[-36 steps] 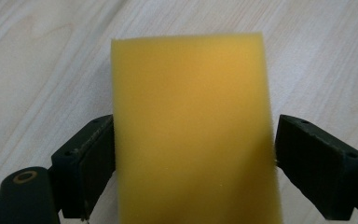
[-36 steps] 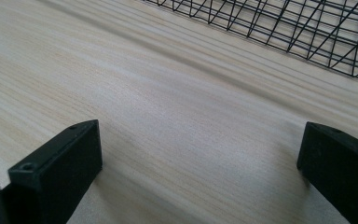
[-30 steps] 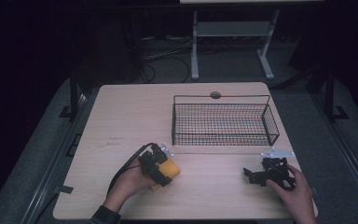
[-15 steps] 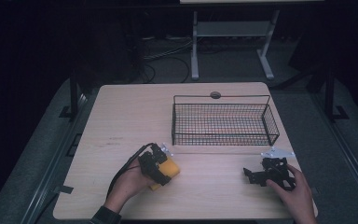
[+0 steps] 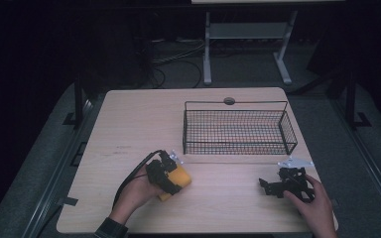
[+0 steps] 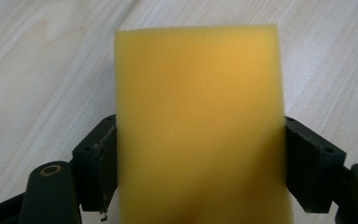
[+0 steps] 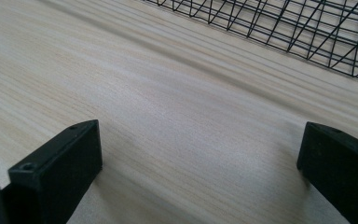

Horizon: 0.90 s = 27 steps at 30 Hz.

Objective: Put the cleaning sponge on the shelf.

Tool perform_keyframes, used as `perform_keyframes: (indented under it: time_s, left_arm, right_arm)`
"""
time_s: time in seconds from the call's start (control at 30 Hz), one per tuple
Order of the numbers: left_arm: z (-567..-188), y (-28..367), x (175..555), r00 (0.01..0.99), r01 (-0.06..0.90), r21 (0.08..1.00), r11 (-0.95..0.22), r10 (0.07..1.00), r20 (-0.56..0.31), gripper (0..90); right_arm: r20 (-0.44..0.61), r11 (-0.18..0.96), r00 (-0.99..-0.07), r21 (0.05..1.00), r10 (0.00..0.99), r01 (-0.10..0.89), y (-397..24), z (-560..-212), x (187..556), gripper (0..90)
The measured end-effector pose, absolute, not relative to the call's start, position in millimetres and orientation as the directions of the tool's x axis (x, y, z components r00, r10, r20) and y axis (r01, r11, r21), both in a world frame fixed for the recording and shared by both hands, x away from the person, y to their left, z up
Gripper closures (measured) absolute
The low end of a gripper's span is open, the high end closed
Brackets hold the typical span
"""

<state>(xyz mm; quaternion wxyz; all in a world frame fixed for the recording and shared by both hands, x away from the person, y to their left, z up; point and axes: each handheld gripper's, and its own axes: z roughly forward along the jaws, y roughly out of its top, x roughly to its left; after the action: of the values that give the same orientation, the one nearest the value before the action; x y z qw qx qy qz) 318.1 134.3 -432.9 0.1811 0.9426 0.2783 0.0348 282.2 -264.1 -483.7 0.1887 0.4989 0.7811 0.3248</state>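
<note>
Yellow foam filled the middle of the left gripper view: a sponge sat between the two black jaws of the left gripper, with the pads up against its sides. The jaws had just been closing in on it, and the pads met the foam w/o denting it much. In the high view the same sponge lay on the wooden table, at the near-left part of the top, just short of the wire basket and off its near-left corner – not touching it. The person's left hand came in from the bottom edge, holding that gripper over the sponge, a black cable looping back from it.

The right gripper rested on the table at the near-right, held by the right hand, well apart from the sponge. In the right gripper view its jaws stood wide apart (bare wood grain between them, nothing gripped), and the black mesh of the basket crossed the top of the frame, close ahead.

The basket stood upright toward the far-right part of the tabletop – its floor looked bare through the wires.
</note>
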Motion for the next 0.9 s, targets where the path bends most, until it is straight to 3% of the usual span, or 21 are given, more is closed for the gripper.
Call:
perform_keyframes:
  time_s: [0.9]
  left_arm:
    - [-400, 139, 335, 0.847, 0.508, 0.369, -0.778, 0.528, -0.053, 22.9]
  right_arm:
    - [0.029, 0.292, -0.432, 0.696, 0.901, 0.656, -264, -484, 282, 0.0]
